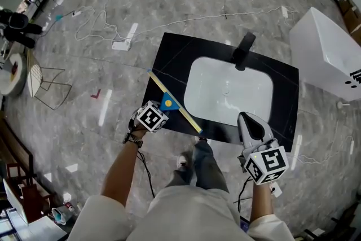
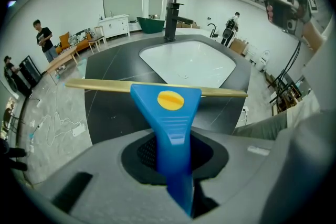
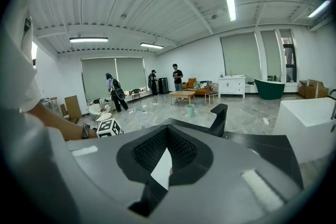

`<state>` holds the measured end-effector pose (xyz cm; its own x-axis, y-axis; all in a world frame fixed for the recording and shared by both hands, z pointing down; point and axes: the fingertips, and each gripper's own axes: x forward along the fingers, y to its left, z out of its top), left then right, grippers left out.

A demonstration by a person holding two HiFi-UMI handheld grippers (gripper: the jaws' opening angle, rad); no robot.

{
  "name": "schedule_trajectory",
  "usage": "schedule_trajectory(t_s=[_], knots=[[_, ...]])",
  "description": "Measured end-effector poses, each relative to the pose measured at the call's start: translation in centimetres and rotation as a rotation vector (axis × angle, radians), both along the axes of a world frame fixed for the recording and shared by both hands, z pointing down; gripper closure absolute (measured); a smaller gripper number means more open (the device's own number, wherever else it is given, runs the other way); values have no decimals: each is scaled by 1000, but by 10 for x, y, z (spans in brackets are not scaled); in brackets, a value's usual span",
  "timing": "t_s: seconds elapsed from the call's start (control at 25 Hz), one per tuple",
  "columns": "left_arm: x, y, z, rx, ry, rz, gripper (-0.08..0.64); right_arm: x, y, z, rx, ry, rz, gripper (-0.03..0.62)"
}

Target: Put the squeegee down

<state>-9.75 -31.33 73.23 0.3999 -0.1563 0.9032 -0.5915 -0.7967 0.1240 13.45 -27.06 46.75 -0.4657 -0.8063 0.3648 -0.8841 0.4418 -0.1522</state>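
Observation:
A blue-handled squeegee (image 1: 168,103) with a long yellow blade (image 1: 180,111) is held over the front left part of the black countertop (image 1: 175,56), left of the white sink basin (image 1: 228,90). My left gripper (image 1: 161,112) is shut on its handle. In the left gripper view the handle (image 2: 169,113) rises from between the jaws of the left gripper (image 2: 176,152), and the blade (image 2: 105,85) lies crosswise before the basin (image 2: 189,60). Whether the blade touches the counter I cannot tell. My right gripper (image 1: 249,121) hovers by the counter's front right corner, shut and empty (image 3: 167,153).
A black faucet (image 1: 243,51) stands behind the basin. A white tub (image 1: 327,53) sits right of the counter. Cables and a power strip (image 1: 121,42) lie on the floor to the left, beside a wire stool (image 1: 48,84). Several people (image 3: 113,92) stand farther off.

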Motion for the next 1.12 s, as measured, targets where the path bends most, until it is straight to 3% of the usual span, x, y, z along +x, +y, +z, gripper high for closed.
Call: schedule_trajectory(t_s=[1.12], knots=[[-2,-5,9,-119,-6,-66,477,4,-3,9,-22,-15,-3,586]])
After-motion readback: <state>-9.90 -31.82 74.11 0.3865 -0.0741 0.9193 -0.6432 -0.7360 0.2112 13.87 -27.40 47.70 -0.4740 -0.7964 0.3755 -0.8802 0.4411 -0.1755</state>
